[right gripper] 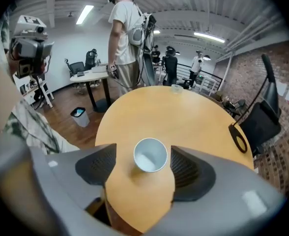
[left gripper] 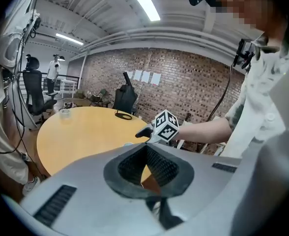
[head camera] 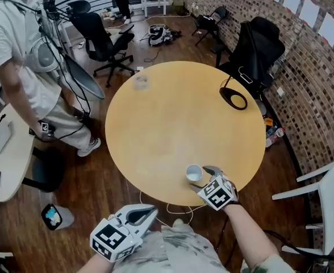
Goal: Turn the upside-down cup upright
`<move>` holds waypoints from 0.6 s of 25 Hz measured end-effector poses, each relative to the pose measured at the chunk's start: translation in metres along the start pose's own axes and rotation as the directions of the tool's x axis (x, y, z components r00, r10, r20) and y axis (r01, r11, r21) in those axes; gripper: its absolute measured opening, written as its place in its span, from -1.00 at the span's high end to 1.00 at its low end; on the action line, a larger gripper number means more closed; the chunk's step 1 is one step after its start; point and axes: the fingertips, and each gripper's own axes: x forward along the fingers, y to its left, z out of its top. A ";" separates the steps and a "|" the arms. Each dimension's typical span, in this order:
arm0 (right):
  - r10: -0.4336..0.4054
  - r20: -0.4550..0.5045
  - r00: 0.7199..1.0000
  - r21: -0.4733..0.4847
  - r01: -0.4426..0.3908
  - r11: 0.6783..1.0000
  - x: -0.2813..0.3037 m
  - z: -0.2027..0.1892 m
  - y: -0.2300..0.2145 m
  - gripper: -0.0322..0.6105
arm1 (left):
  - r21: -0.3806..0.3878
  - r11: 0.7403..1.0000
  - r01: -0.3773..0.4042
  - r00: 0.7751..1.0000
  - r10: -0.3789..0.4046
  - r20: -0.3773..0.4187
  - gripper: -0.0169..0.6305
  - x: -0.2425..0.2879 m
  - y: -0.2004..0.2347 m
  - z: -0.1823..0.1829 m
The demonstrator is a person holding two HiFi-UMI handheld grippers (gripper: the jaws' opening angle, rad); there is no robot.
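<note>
A white paper cup (head camera: 193, 173) stands upright, mouth up, near the front edge of the round wooden table (head camera: 172, 124). My right gripper (head camera: 201, 175) reaches down around it. In the right gripper view the cup (right gripper: 150, 155) sits between the two dark pads (right gripper: 98, 168), with a gap on each side, so my right gripper (right gripper: 144, 156) is open. My left gripper (head camera: 150, 212) hangs off the table's front edge over my lap, its jaw tips together and nothing in them. In the left gripper view my left gripper (left gripper: 145, 149) points across the table toward the right gripper's marker cube (left gripper: 165, 126).
A clear cup (head camera: 141, 82) stands at the table's far left edge and a black loop-shaped object (head camera: 233, 98) at its far right. A person (head camera: 19, 56) stands at the left by a small white table (head camera: 5, 152). Office chairs (head camera: 101, 38) are behind, a white chair (head camera: 326, 198) at right.
</note>
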 end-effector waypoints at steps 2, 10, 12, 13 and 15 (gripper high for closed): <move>0.026 -0.071 0.997 -0.039 -0.029 0.999 0.018 0.001 -0.004 -0.23 | 0.013 1.000 0.008 1.000 -0.008 -0.002 0.93 -0.005 0.013 0.004; 0.110 -0.271 0.956 -0.089 -0.139 0.986 0.064 -0.011 -0.009 -0.38 | -0.027 0.999 -0.022 1.000 0.022 0.001 0.93 -0.022 0.052 -0.001; 0.116 -0.308 0.944 -0.099 -0.153 0.983 0.069 -0.011 -0.008 -0.38 | -0.032 0.999 -0.023 1.000 0.023 -0.008 0.93 -0.026 0.059 -0.005; 0.120 -0.324 0.939 -0.104 -0.162 0.981 0.072 -0.011 -0.007 -0.38 | -0.034 0.999 -0.022 1.000 0.022 -0.012 0.93 -0.026 0.061 -0.006; 0.132 -0.346 0.929 -0.116 -0.182 0.976 0.077 -0.012 -0.006 -0.31 | -0.039 0.999 -0.023 1.000 0.022 -0.014 0.93 -0.025 0.065 -0.005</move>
